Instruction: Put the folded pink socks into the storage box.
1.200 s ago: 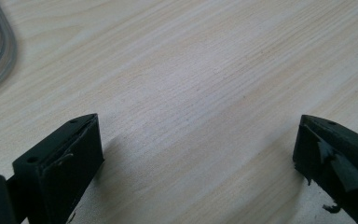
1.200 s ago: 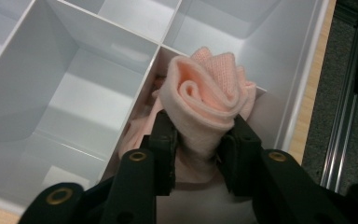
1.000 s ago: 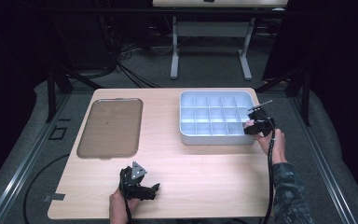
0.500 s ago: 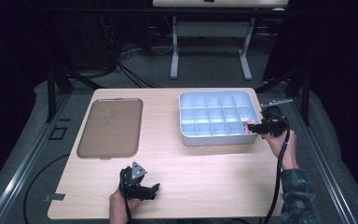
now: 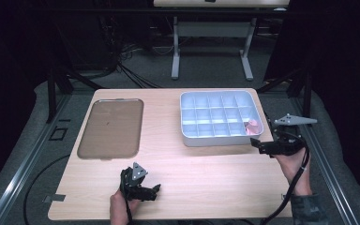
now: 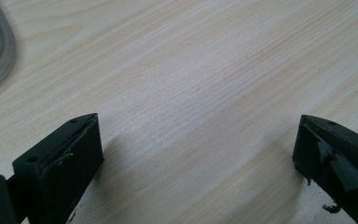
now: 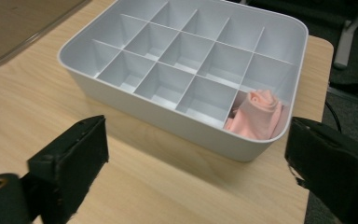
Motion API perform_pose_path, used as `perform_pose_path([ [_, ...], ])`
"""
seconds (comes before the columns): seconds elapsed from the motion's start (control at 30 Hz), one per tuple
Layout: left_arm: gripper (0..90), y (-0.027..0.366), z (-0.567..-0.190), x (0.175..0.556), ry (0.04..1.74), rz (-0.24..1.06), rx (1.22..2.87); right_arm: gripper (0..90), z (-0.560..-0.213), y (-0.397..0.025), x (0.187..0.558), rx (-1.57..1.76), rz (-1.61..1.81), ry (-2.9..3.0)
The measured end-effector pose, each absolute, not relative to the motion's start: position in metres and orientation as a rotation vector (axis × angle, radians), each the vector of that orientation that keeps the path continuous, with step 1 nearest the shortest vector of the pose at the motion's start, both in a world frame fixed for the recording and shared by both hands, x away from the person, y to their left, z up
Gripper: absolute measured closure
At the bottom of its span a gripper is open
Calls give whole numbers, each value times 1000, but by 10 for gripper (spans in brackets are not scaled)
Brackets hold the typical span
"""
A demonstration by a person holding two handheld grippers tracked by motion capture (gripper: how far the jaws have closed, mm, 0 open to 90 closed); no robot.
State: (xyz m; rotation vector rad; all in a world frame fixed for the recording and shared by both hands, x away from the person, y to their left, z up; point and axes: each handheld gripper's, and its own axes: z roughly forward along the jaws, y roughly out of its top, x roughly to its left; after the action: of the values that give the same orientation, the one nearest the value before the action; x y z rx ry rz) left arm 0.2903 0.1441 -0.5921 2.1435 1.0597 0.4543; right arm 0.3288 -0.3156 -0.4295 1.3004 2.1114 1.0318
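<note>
Nearby, at left centre of the high view, a brown tray lies clear of the white divided box, whose lower-right corner cell holds a rolled pink cloth, while the right gripper and left gripper both gape wide, empty.

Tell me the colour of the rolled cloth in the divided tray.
Pink; the rolled cloth shows best in the right gripper view.

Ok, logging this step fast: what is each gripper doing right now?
Left gripper: open, holding nothing, low over the table.
Right gripper: open, holding nothing, facing the pink cloth in the divided box.
</note>
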Motion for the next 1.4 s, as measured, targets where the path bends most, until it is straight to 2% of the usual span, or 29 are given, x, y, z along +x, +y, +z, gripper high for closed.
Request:
perform_pose_path([
  [0.37,13,144,-592,290,1058,448,2146,0,-455,-309,285,1255,1100,2100],
  [0.57,12,144,-592,290,1058,448,2146,0,-491,-307,278,1298,1081,2142],
  [0.8,13,144,-592,290,1058,447,2146,0,-549,-302,269,1370,1045,2203],
  [0.97,12,144,-592,290,1058,449,2144,0,-572,-302,266,1397,1032,2202],
  [1.1,12,144,-592,290,1058,447,2146,0,-587,-301,265,1410,995,2207],
  [1.4,12,144,-592,291,1059,449,2146,0,-589,-295,268,1353,918,2217],
])
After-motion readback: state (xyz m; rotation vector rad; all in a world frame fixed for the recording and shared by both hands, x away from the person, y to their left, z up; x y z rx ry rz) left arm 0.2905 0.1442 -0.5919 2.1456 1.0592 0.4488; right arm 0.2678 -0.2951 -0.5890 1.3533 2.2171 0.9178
